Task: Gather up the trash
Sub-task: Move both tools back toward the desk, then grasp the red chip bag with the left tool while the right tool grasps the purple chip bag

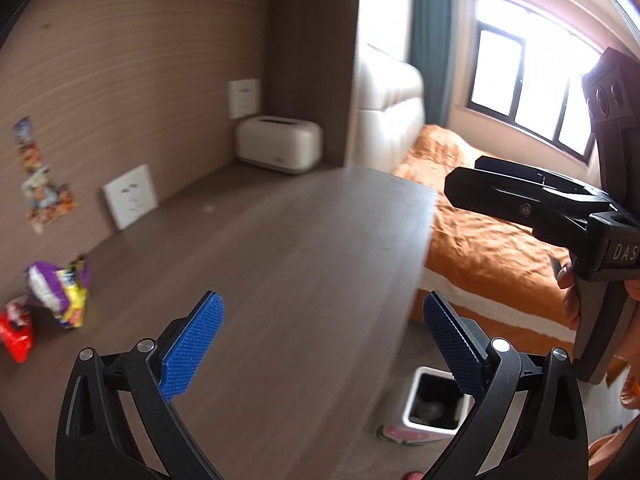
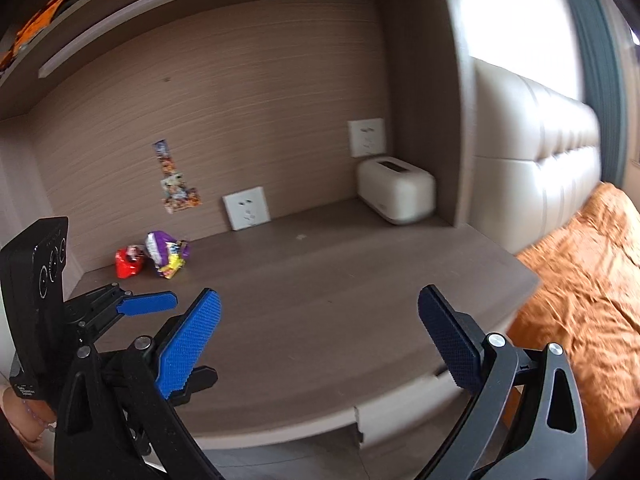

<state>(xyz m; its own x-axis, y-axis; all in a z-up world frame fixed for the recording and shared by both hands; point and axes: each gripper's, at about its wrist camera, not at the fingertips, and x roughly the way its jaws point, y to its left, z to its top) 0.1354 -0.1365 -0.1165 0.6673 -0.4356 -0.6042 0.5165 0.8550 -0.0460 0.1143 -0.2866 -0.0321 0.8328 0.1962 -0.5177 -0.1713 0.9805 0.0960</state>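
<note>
While both our grippers hang above the wooden desk point(image 2: 320, 300), nothing sits between their blue pads. Our left gripper point(image 1: 322, 344) is spread wide and empty, over the desk's near edge. Our right gripper point(image 2: 320, 344) is likewise released, jaws well apart, empty, over the desk's front.

Trash noted: a red wrapper point(image 2: 129, 266) and a purple-and-yellow wrapper point(image 2: 166, 258), crumpled, just beside each other, possibly touching, at the back left of the desk near the wall panel. Both lie well apart from either gripper. In the left wrist view they appear blurred at far left.

White bin point(image 1: 434, 404) stands on the floor below the desk's right end; something pale lies inside, too dim to tell what.

Cream toaster point(image 2: 396, 192) in the back right corner. Orange bedspread point(image 2: 580, 280) to the right.
</note>
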